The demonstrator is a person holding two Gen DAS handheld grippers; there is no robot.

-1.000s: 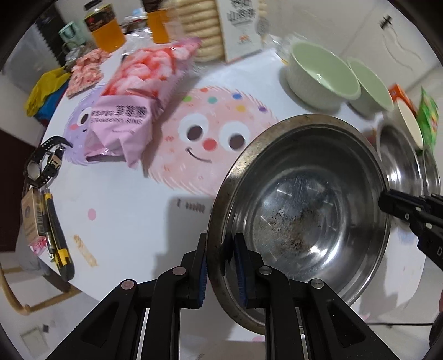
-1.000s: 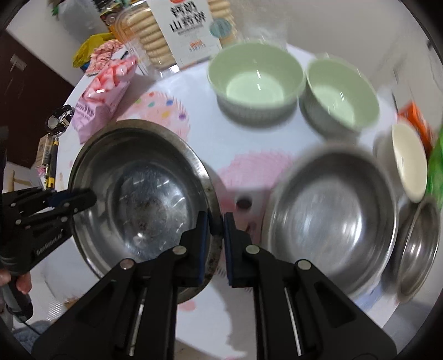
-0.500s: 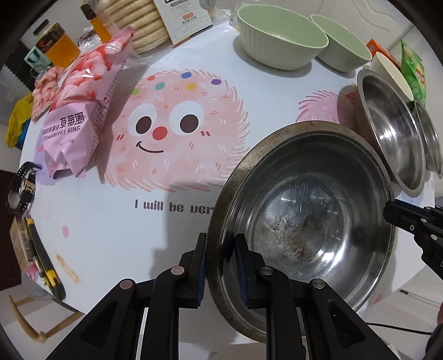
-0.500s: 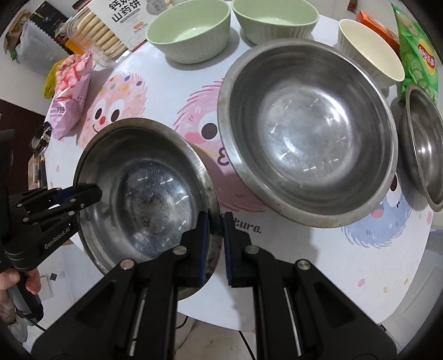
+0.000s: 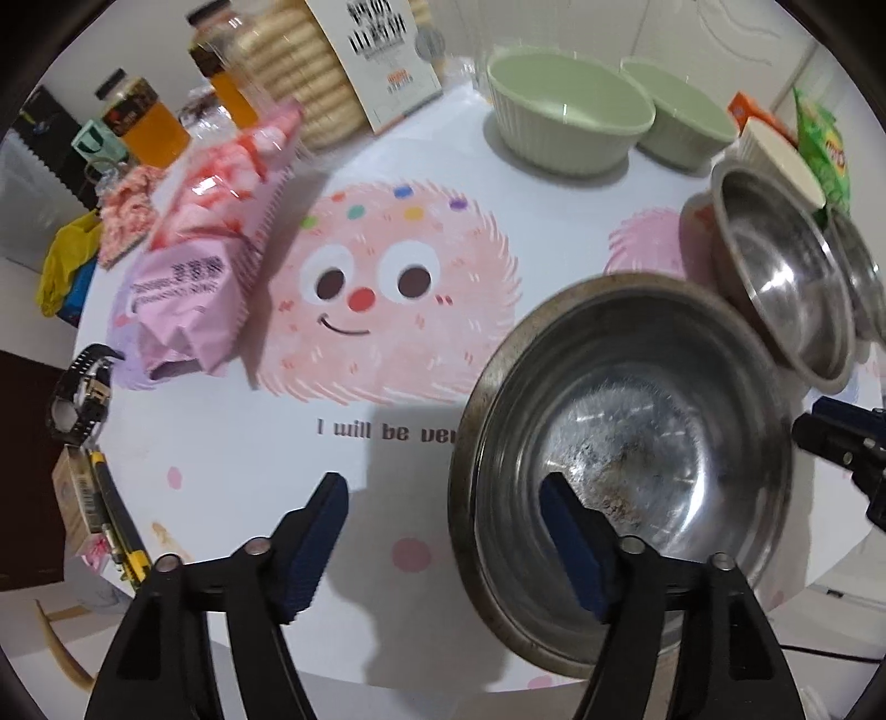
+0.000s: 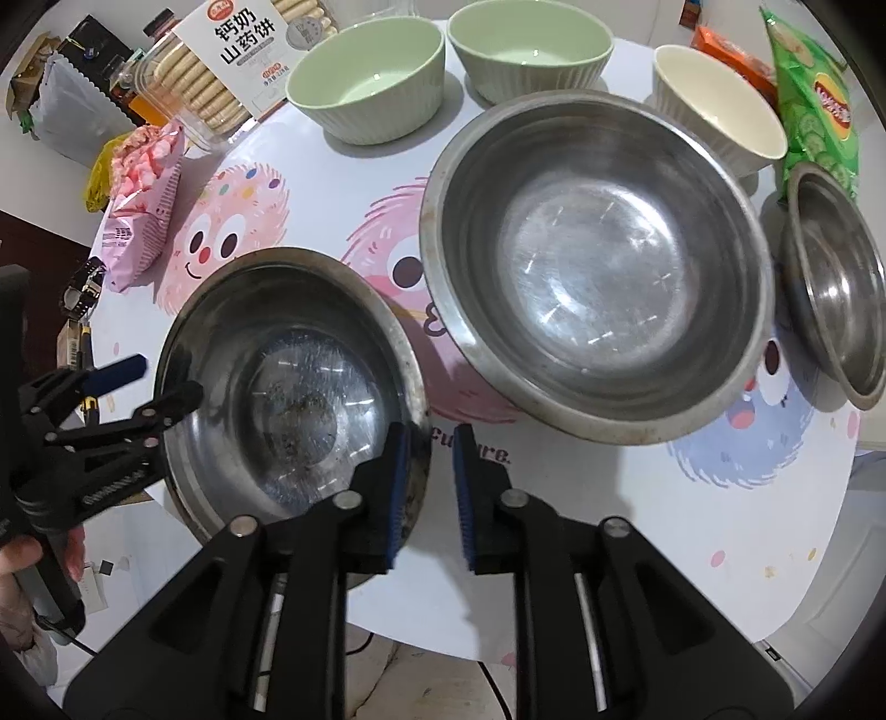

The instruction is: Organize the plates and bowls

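A stained steel bowl (image 5: 626,443) (image 6: 288,387) sits at the table's near edge. My left gripper (image 5: 451,531) is open wide, its jaws astride the bowl's left rim without gripping. It also shows in the right wrist view (image 6: 149,382). My right gripper (image 6: 432,487) is open a little, its jaws either side of the bowl's right rim, and its tip shows in the left wrist view (image 5: 830,437). A larger steel bowl (image 6: 592,260) stands to the right, a small steel bowl (image 6: 836,282) beyond it. Two green bowls (image 6: 368,83) (image 6: 529,47) and a cream bowl (image 6: 720,119) stand at the back.
A pink snack bag (image 5: 210,243), a biscuit box (image 6: 232,61), juice bottles (image 5: 138,122) and a green chip bag (image 6: 814,105) crowd the table's back and sides. A watch (image 5: 80,393) and a utility knife (image 5: 111,515) lie at the left edge.
Both grippers have let go of the stained bowl's rim: the left opened wide, the right opened slightly. The bowl now rests on the table beside the larger steel bowl.
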